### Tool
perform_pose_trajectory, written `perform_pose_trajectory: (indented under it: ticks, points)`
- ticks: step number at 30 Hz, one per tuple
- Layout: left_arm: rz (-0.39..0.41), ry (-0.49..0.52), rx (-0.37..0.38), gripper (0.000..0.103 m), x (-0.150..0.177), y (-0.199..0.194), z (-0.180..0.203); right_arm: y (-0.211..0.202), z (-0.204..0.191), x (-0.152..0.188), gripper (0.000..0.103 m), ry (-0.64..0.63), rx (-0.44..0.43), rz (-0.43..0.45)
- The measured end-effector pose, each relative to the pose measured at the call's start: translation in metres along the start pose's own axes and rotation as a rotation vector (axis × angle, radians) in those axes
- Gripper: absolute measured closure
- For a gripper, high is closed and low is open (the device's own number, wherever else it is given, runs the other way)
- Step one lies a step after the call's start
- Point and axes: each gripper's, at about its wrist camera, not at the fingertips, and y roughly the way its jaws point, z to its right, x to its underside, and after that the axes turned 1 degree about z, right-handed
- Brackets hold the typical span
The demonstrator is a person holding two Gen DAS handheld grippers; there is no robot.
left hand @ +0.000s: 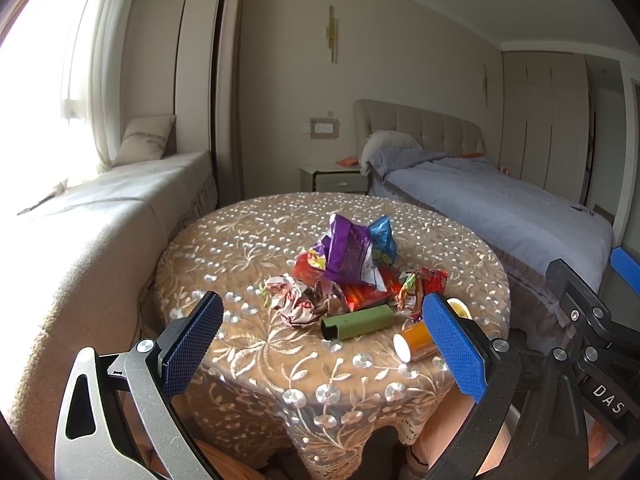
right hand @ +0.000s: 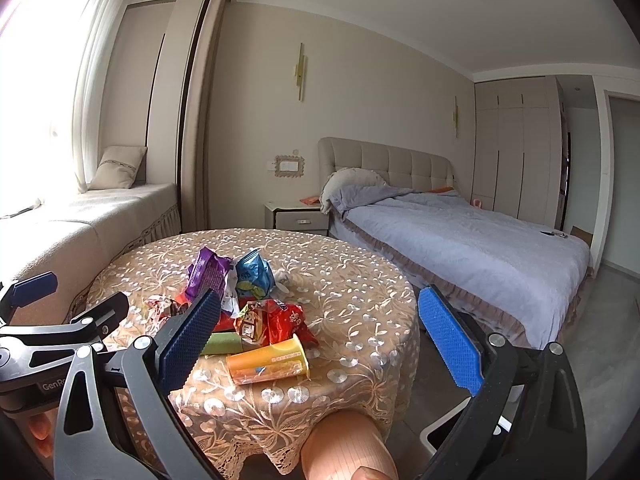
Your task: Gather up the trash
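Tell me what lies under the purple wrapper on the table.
The purple wrapper sits atop the pile, resting on red and orange snack wrappers; a blue bag leans behind it. Whatever lies deeper beneath it is covered, and the tablecloth there is hidden.

Beyond the fingers stands a bed with grey bedding, a nightstand beside it, and a cushioned window seat left.

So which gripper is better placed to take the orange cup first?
Probably the right gripper. Its open jaws already frame the orange cup, which lies on its side at the near edge of the table. The left gripper, also open, points more at the green tube.
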Motion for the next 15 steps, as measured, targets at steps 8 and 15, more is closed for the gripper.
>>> perform_pose_trajectory:
  ticks: [8, 15]
  points:
    - [-0.001, 0.000, -0.003, 0.005, 0.0008, 0.0012, 0.0005, 0.0015, -0.0009, 0.0007, 0.004, -0.003, -0.004, -0.008]
    - [-0.002, 0.000, -0.003, 0.005, 0.0016, 0.0014, 0.0002, 0.0014, -0.0024, 0.0009, 0.004, -0.009, -0.005, -0.008]
